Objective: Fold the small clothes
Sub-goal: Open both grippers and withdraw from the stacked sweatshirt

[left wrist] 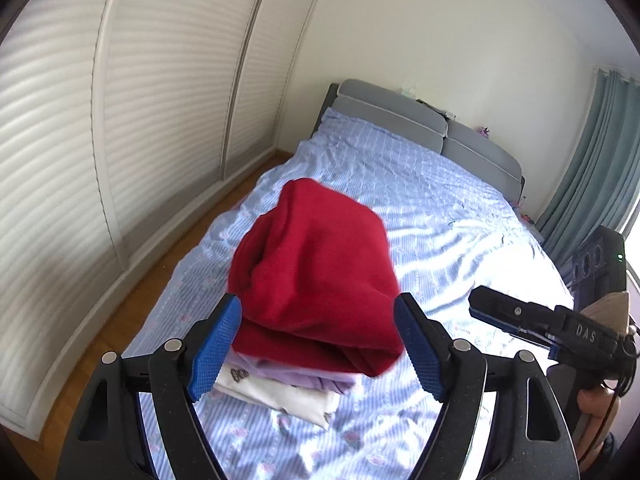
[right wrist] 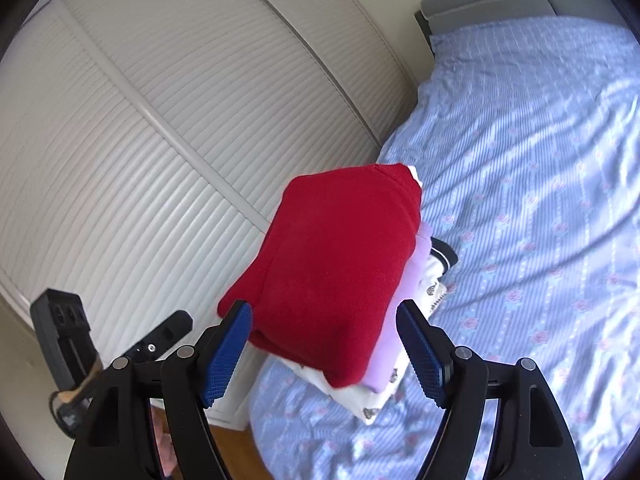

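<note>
1. Red garment (left wrist: 316, 276), folded, sits on top of a stack: lilac piece (right wrist: 394, 364) under it, white printed piece (left wrist: 280, 394) at the bottom. The stack lies on the bed (left wrist: 440, 208), near the edge facing the wardrobe doors (left wrist: 160, 120).
2. My left tool (left wrist: 318, 346) is released, jaws wide either side of the stack, gripping nothing.
3. My right tool (right wrist: 324, 354) is likewise spread and empty.
4. Risk: the red layer overhangs the pieces below; a nudge from either jaw could slide it off or undo the fold.
5. Risk: the stack is close to the bed edge; pushing toward the wardrobe could tip it onto the floor (left wrist: 120, 320).
</note>
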Demonstrator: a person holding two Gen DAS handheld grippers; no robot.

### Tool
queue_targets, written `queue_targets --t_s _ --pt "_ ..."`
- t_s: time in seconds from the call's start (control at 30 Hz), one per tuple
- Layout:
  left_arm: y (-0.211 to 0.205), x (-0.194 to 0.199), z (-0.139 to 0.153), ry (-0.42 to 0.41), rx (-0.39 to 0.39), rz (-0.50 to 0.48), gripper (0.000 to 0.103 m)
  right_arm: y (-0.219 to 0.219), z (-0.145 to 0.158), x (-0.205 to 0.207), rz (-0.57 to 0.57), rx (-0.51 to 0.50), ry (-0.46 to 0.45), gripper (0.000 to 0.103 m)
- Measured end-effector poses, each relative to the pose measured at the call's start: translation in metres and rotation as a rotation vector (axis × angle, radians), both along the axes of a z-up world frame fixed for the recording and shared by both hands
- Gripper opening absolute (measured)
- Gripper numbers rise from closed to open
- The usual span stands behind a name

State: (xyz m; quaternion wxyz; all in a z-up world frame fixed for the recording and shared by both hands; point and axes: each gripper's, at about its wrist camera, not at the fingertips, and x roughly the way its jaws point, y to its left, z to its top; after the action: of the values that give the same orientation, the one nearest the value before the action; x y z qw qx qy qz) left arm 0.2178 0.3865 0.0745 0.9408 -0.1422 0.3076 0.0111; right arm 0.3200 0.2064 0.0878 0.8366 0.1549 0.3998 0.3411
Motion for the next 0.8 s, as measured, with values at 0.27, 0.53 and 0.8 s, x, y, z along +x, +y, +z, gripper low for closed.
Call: queue_targets --t_s 0.27,0.53,0.8 --pt "-0.081 -0.060 0.017 -0.037 0.065 -0.016 0.078 -0.059 0.020 -0.083 -0.001 -0.070 -0.138 0.075" --pt "-0.174 -0.113 0.010 -0.055 0.087 -0.081 0.078 -0.157 0.032 -0.162 -0.105 -0.122 -0.226 0.075" --pt "-0.265 -0.148 0.001 -0.100 0.144 -0.149 0.083 -0.259 0.035 -0.224 -0.280 -0.231 -0.316 0.075"
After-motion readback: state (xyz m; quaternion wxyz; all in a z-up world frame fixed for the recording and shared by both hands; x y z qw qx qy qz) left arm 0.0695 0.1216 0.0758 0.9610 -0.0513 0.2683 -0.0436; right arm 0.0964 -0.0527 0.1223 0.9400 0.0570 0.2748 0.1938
